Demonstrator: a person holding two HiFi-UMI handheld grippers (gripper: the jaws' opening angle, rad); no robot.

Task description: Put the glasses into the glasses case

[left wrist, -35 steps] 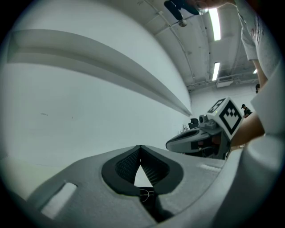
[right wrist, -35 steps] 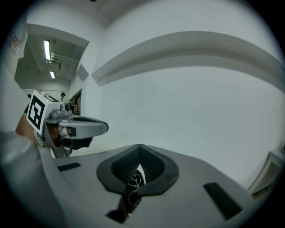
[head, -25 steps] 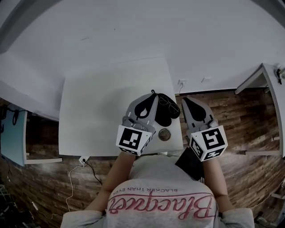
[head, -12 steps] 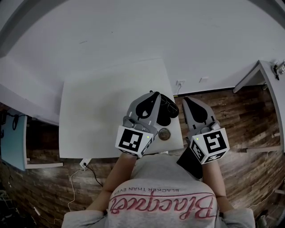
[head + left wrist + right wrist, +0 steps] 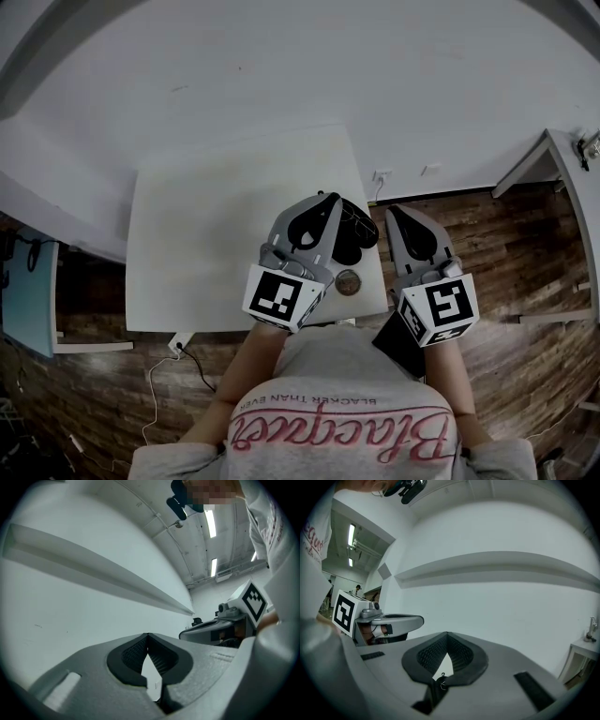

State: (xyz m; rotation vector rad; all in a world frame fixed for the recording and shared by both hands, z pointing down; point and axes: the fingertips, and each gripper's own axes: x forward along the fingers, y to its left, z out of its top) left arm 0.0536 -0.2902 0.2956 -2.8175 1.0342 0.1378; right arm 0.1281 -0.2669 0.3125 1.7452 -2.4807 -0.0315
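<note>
While the person holds both tools over the white counter's (image 5: 206, 244) near right corner, the left hand-held gripper (image 5: 324, 196) is clenched on nothing, its ribbed pads meeting at the tips in the left gripper view (image 5: 148, 635). The right hand-held gripper (image 5: 392, 209) is likewise clenched and empty (image 5: 447, 633), and sits just off the counter's right edge. Between them the black glasses case (image 5: 347, 246) lies on the counter, with the thin-framed glasses (image 5: 360, 222) resting on top of it. A small round disc (image 5: 348, 281) sits just in front of the case. Both gripper views face a plain white wall (image 5: 501, 602).
</note>
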